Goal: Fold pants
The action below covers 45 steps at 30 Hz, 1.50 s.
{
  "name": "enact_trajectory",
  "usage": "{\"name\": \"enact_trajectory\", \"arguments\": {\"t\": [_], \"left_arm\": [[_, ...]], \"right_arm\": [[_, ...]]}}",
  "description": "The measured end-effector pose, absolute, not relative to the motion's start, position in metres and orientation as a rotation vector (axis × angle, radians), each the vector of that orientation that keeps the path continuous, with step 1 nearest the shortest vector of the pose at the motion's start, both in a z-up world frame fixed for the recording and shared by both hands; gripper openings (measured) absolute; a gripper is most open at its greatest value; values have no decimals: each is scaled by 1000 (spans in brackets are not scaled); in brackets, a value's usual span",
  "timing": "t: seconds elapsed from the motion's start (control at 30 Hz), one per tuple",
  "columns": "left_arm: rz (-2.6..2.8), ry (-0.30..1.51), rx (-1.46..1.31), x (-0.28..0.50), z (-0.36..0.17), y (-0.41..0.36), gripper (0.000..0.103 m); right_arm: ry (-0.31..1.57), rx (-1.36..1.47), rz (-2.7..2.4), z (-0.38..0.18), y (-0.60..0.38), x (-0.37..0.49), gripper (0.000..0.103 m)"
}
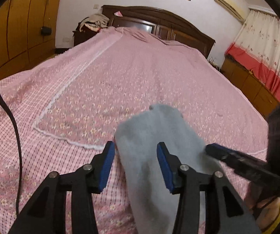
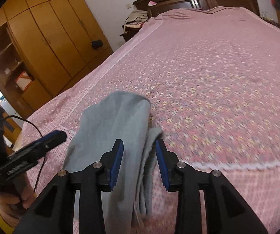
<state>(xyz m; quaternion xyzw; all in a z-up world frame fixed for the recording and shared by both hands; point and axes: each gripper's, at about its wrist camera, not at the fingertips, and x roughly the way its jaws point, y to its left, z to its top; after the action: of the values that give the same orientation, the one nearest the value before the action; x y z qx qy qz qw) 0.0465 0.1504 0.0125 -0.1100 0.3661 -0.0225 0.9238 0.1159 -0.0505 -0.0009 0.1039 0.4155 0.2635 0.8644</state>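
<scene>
One pair of pale grey-blue soft fabric pants is laid on one bed covered by a pink floral bedspread, between two black hand-held grippers with blue pads.

The left hand-held gripper is seen partly open, the folded pants lying between its pads, which are not pressed on the cloth. The right hand-held gripper is likewise partly open, its pads set astride the garment's edge without clamping it.
</scene>
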Motion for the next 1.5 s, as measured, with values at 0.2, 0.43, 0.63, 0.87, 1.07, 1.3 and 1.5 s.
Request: {"name": "enact_trajectory", "arguments": {"t": [0.2,0.43,0.63,0.87,1.07,1.3,1.5], "left_arm": [[-60,779,-213,59,5,138,46],[-64,801,-215,75,-12,131,46],[-37,861,-223,79,-33,134,47],[-90,840,-215,30,-7,124,46],[-79,847,-232,-8,-2,113,46],[-22,885,-236,-27,-22,103,47],[-23,914,-306,-28,-37,108,49]], "right_arm": [[857,243,560,-7,-41,123,11],[759,226,494,7,-55,92,10],[878,165,432,-37,-50,111,12],[879,240,481,-10,-81,92,12],[837,147,521,7,-83,46,13],[809,99,612,0,-66,19,19],[845,-2,555,-32,-53,25,19]]}}
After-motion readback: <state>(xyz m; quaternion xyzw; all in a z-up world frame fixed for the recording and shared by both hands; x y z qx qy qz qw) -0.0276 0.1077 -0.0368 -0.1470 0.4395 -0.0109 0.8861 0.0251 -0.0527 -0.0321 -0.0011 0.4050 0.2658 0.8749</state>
